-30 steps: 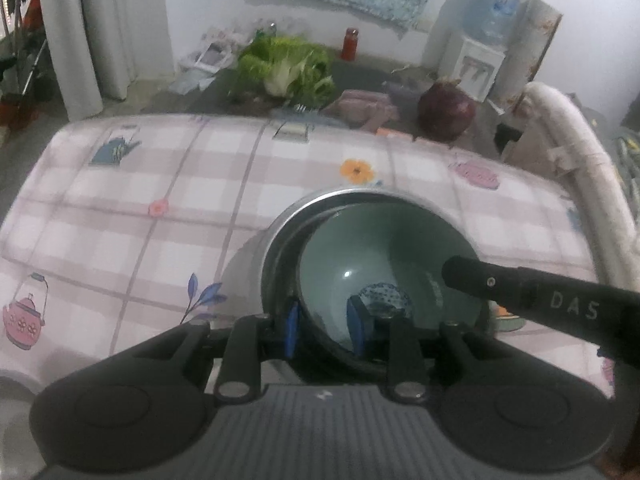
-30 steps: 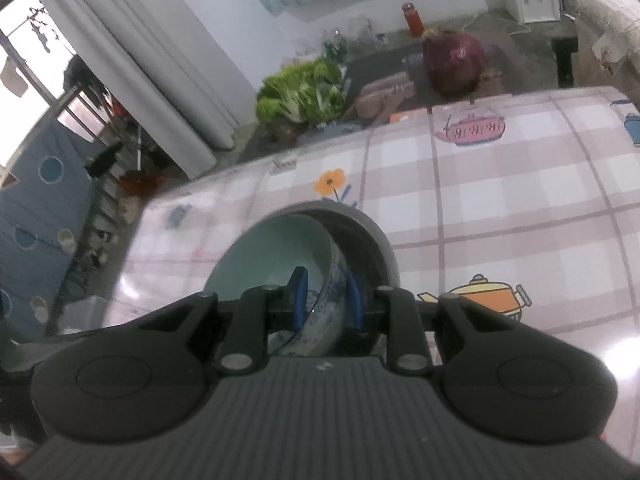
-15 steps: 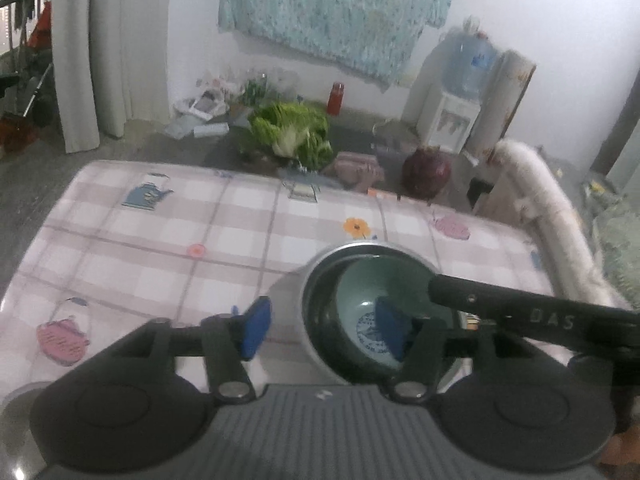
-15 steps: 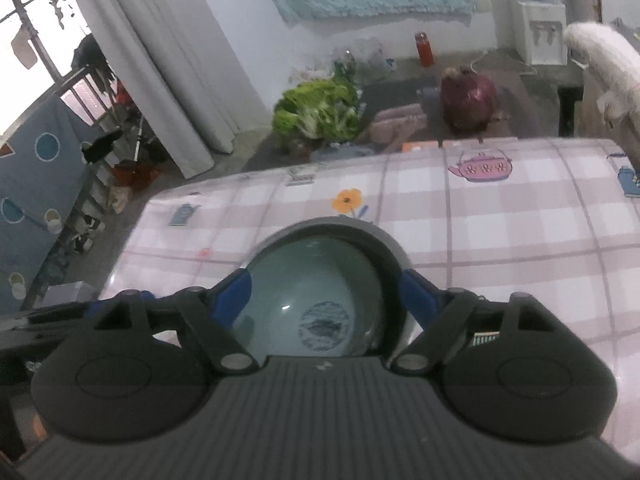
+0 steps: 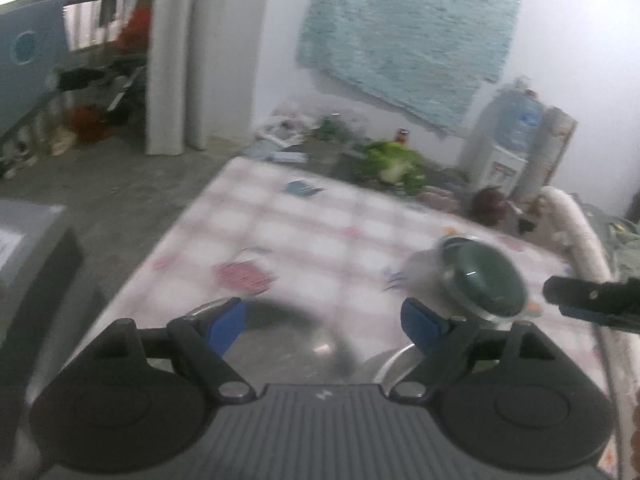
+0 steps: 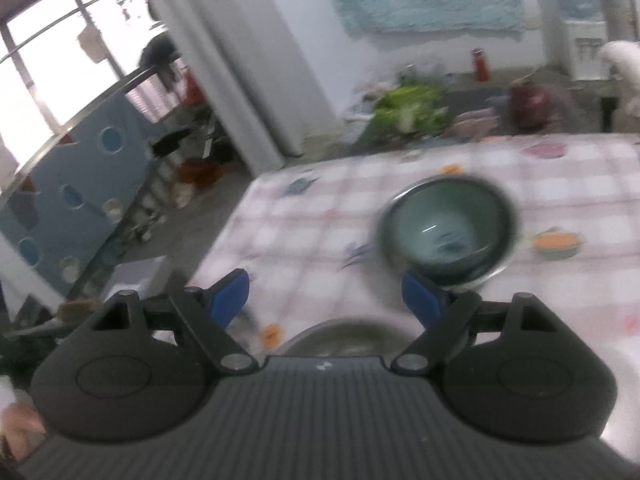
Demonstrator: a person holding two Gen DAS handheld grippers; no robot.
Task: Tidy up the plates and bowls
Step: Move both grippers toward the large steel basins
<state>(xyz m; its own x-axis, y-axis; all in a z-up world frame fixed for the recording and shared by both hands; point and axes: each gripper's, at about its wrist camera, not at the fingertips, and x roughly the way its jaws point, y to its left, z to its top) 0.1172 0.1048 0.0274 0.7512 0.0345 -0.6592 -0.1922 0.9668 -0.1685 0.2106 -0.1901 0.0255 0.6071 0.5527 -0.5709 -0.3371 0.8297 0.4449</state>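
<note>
A green ceramic bowl (image 6: 448, 226) sits nested inside a steel bowl (image 6: 502, 270) on the checked tablecloth (image 6: 320, 216); the pair shows in the left wrist view too (image 5: 484, 280). My left gripper (image 5: 322, 324) is open and empty, pulled back and left of the bowls, above a steel dish (image 5: 288, 344) at the near edge. My right gripper (image 6: 324, 296) is open and empty, back from the bowls, with another steel dish (image 6: 340, 330) just below it. The right gripper's finger also shows at the right of the left wrist view (image 5: 592, 300). Both views are blurred.
Leafy greens (image 6: 412, 110), a dark red round object (image 6: 528, 100) and a red bottle (image 6: 480, 65) lie beyond the table's far edge. A curtain (image 6: 240, 60) and railing stand at the left. A padded white rail (image 5: 576, 228) runs along the table's right side.
Both grippers let go of the green bowl, opened wide, and pulled back and left from the nested bowls. The green bowl now rests inside the steel bowl.
</note>
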